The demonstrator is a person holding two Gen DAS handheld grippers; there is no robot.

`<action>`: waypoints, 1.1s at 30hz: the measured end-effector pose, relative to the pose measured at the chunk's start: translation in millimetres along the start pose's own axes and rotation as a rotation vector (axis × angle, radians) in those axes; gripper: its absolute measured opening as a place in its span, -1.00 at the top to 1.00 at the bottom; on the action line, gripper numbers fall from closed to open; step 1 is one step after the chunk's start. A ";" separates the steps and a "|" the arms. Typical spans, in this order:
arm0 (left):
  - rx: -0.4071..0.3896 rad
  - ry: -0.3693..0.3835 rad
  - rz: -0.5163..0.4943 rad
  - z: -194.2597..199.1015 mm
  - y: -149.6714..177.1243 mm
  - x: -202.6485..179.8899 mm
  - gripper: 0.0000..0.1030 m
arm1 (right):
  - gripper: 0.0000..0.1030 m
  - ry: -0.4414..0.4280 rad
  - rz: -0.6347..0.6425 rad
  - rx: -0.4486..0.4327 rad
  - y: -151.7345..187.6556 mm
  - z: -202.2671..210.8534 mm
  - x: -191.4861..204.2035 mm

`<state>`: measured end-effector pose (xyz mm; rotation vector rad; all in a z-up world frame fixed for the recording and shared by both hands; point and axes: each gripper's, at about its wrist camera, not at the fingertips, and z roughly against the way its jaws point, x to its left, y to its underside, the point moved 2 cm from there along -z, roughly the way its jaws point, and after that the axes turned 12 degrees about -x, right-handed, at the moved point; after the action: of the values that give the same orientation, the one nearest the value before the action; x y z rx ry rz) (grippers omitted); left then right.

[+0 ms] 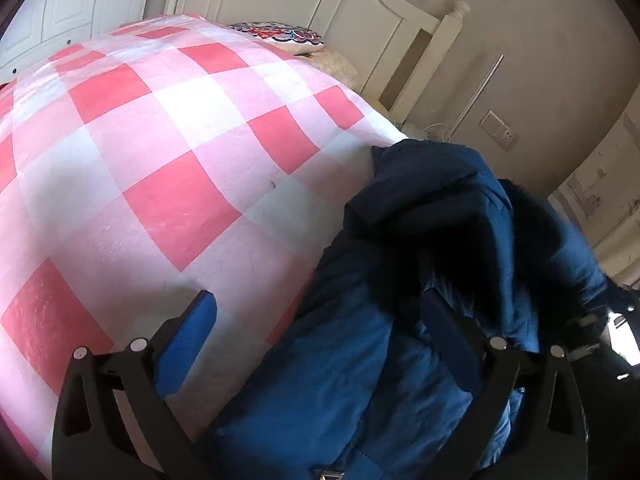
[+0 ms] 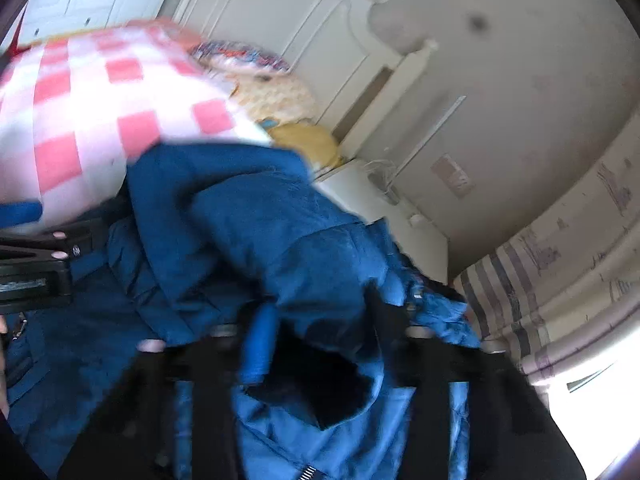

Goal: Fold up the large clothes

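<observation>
A dark blue padded jacket (image 1: 400,320) lies bunched at the right edge of a bed with a pink and white checked cover (image 1: 160,160). My left gripper (image 1: 316,324) is open, its jaws wide apart; the left blue pad (image 1: 188,340) is over the cover and the right finger rests against the jacket. In the right wrist view the jacket (image 2: 260,232) fills the middle, blurred by motion. My right gripper (image 2: 320,344) is shut on a fold of the jacket and holds it up. The left gripper's black body (image 2: 36,268) shows at the left edge.
A white headboard (image 1: 320,8) stands at the far end with a patterned pillow (image 1: 280,34) and a beige cushion (image 2: 280,96). A white bedside stand (image 2: 380,208) and striped curtain (image 2: 512,292) are to the right, by the wall.
</observation>
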<state>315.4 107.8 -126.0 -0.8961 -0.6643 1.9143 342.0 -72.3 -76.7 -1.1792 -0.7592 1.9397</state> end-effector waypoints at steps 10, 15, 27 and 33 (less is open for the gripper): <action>0.012 -0.016 -0.040 -3.5 3.8 -7.2 -0.95 | 0.37 -0.116 -1.005 -0.027 130.8 49.6 -173.1; 0.010 -0.017 -0.042 -4.2 4.1 -6.9 -0.95 | 0.26 -0.149 -1.337 0.078 224.2 37.8 -177.5; 0.014 -0.033 -0.063 -5.8 4.5 -9.5 -0.95 | 0.49 -0.131 -1.279 0.006 212.5 50.1 -182.2; 0.014 -0.037 -0.066 -6.7 4.9 -10.7 -0.95 | 0.55 -0.083 -1.227 -0.136 187.8 99.3 -190.6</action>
<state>322.0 96.7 -130.2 -0.8218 -0.6928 1.8786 258.7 -344.9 -92.3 -0.4421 -1.2668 0.9013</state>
